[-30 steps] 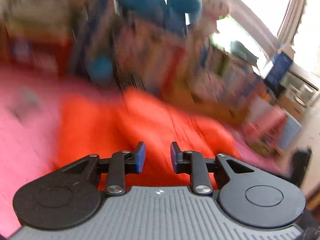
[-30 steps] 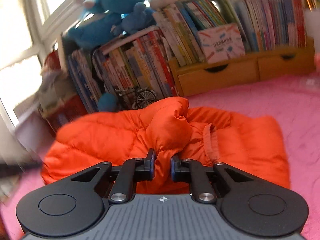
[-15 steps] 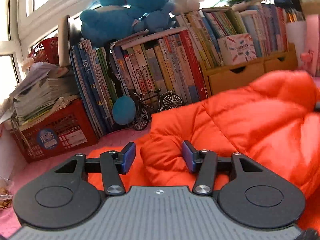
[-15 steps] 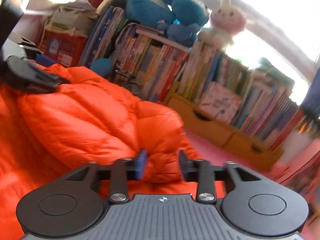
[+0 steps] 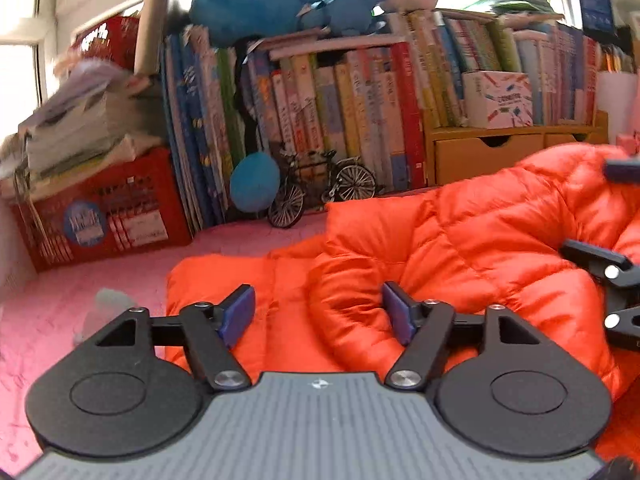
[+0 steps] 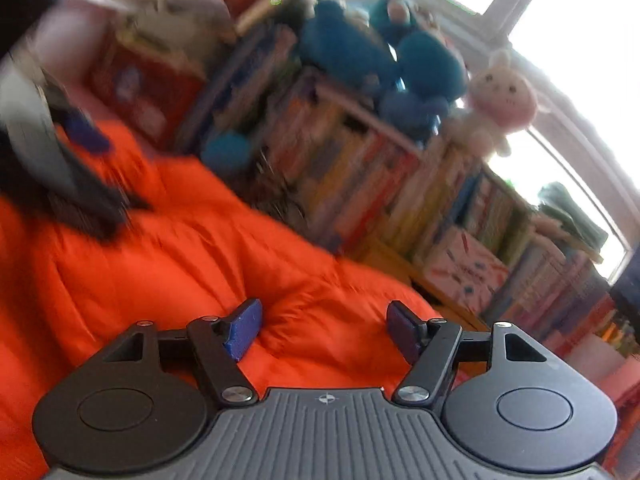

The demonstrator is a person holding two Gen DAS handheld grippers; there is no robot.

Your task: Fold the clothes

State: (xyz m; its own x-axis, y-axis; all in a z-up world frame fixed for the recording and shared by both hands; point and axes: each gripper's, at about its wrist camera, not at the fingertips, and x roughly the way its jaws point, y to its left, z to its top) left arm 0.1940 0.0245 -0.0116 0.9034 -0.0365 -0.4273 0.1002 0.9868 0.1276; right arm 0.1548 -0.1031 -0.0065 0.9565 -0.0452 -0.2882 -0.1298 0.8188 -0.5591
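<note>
Clutter lines the back edge: red crate (image 5: pixel 108 216) with a round blue sticker and white labels, print too blurred to read, papers (image 5: pixel 76 120) stacked on top. Row of upright books (image 5: pixel 320 116) beside it, spine text illegible. Blue plush toys (image 5: pixel 280 0) sit on the books; pink-and-white bunny plush (image 6: pixel 500 100) shows in the right wrist view. Toy bicycle (image 5: pixel 320 192) and blue ball (image 5: pixel 255 181) stand in front of the books, just behind the jacket. Wooden drawer unit (image 5: pixel 500 152) carries a white patterned box (image 5: pixel 500 98), writing too small to read.

Orange puffer jacket (image 5: pixel 440 248) lies bunched on the pink surface (image 5: pixel 80 288), a rolled fold of it between the left gripper (image 5: pixel 318 314) pads. Left jaws spread wide, nothing clamped; right pad touching or just beside the fold, cannot tell which. Right gripper (image 6: pixel 323 330) also spread wide over the jacket (image 6: pixel 200 260), grasping nothing. Right wrist view heavily motion-blurred. Each gripper shows at the edge of the other's view.
</note>
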